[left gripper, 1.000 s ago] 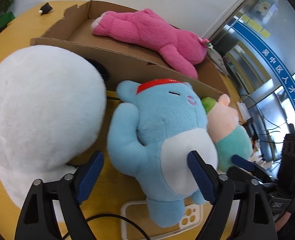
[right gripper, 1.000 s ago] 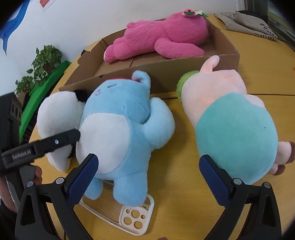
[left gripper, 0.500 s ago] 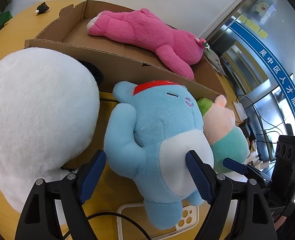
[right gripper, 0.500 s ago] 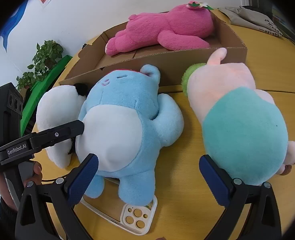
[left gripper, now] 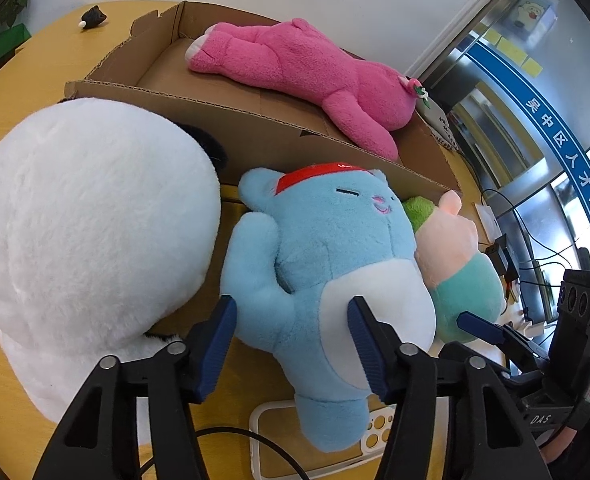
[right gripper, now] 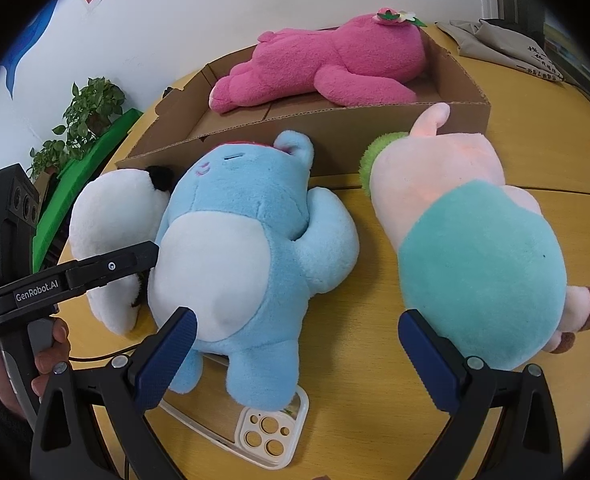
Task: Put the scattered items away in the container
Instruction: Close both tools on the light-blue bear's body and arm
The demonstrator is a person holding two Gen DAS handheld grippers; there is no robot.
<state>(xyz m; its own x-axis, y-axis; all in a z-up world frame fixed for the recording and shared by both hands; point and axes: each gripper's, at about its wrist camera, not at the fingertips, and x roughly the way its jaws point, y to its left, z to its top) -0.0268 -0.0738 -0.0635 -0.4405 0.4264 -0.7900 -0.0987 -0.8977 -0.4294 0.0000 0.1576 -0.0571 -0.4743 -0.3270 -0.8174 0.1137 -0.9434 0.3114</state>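
A blue plush bear point(left gripper: 327, 256) point(right gripper: 239, 248) lies on its back on the wooden table, its head against the cardboard box point(left gripper: 255, 132) point(right gripper: 335, 124). A pink plush point(left gripper: 303, 64) point(right gripper: 335, 64) lies inside the box. My left gripper point(left gripper: 291, 340) is closing on the blue bear's side and arm, one pad point(left gripper: 365, 344) pressing its white belly. A white plush point(left gripper: 87, 232) point(right gripper: 111, 216) lies left of the bear. A pink-and-teal plush pig point(right gripper: 471, 232) point(left gripper: 455, 264) lies right. My right gripper point(right gripper: 295, 356) is open, between the bear's legs and the pig.
A clear phone case point(right gripper: 263, 436) point(left gripper: 359, 440) lies under the bear's feet. A grey cloth bag point(right gripper: 507, 44) sits behind the box. A small black item point(left gripper: 93, 16) is at the table's far left. A potted plant point(right gripper: 83, 116) stands beyond the table edge.
My left gripper's fingers have narrowed from wide open to around the blue bear's side. The right gripper has stayed open and edged slightly forward.
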